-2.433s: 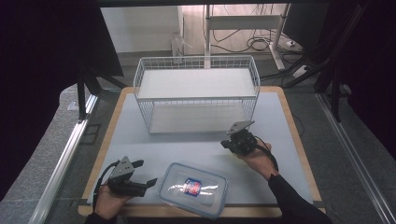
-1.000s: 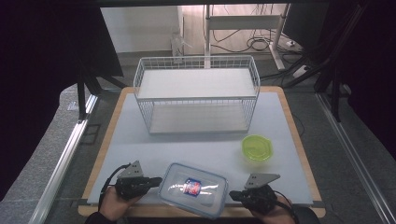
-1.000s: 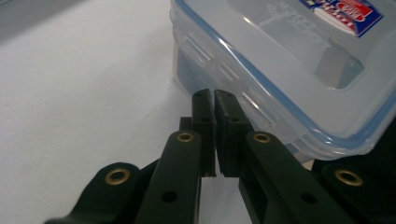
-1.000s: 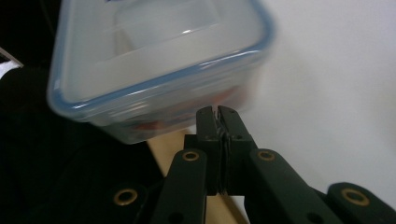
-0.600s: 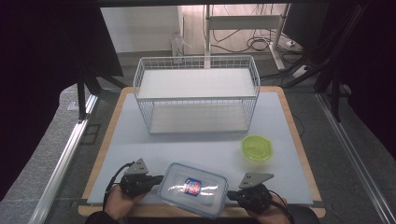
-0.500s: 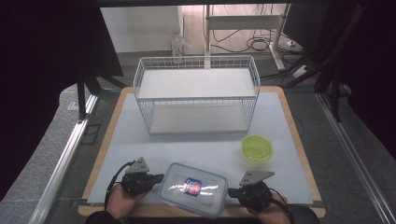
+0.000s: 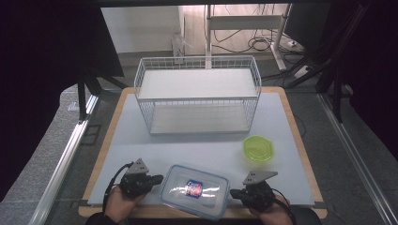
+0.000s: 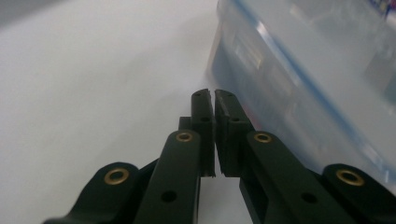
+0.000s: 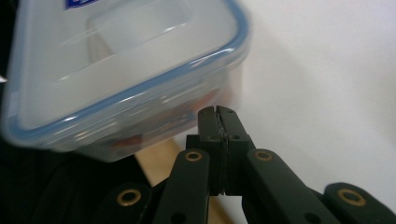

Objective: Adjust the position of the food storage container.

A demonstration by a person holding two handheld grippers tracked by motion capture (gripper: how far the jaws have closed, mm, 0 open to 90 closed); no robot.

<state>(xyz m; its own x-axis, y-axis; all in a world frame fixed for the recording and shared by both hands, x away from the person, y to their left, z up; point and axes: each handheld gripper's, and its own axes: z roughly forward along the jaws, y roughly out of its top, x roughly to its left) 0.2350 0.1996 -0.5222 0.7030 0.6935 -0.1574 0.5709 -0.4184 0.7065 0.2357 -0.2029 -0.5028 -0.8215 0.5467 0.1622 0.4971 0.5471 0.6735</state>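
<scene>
Room, high view: dark curtains fill the left and right of the frame; cables lie on the floor at the top, behind a white table [image 7: 197, 140] with a wooden rim.
Rack, high view: a white wire rack [image 7: 197, 93] with two shelves stands in the upper middle; both shelves look bare.
Bowl, high view: a lime-green bowl [image 7: 258, 149] sits right of centre, well apart from the rack; what it holds is too small to tell.
Box, high view: a clear lidded box [image 7: 195, 191] with a blue seal lies at the bottom centre, overhanging the table's near edge; a small blue and red label shows on it, the contents unclear.
Grippers, high view: the left gripper [image 7: 157, 178] sits just beside the box's left end and the right gripper [image 7: 233, 193] just beside its right end; both hands are cut off by the bottom edge, and jaw state is unreadable from above.
Left gripper view: jaws together with nothing between them, low over the white surface; the box wall [image 8: 299, 79] fills the right, blurred.
Right gripper view: jaws together, tips at the box's lower edge [image 9: 140, 126]; something reddish shows blurred through the wall. Wooden rim [image 9: 156, 158] shows below.
</scene>
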